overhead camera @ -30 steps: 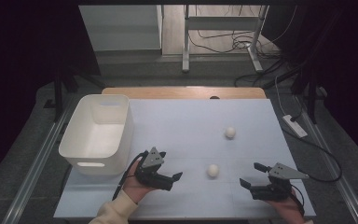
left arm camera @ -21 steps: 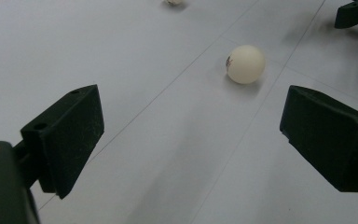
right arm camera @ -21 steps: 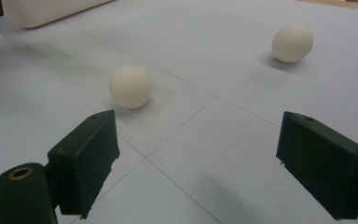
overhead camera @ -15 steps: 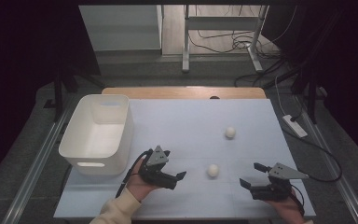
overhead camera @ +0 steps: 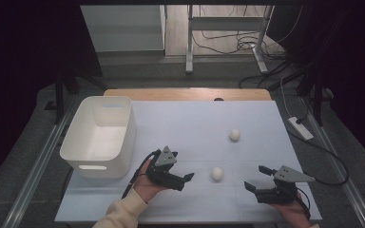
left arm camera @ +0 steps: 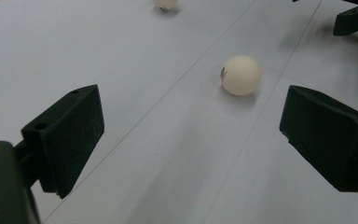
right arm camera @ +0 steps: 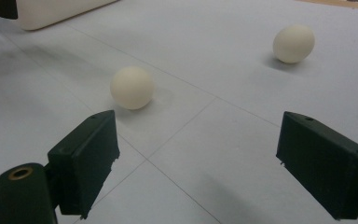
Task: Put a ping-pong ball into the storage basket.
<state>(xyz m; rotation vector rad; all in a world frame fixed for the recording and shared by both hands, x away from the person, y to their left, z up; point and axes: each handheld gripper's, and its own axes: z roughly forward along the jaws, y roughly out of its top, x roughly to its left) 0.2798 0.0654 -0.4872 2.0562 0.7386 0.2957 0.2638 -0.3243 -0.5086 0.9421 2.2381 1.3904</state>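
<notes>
Approaching the near ball (overhead camera: pixel 216 173) at lower centre with my left gripper (overhead camera: pixel 184 179), jaws spread wide; a clipped edge could roll it across the tabletop (overhead camera: pixel 190 123).

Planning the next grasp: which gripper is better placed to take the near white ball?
Left, probably. The left gripper is open, aimed at the near white ball and closer to it. The right gripper is also open but farther off.
</notes>
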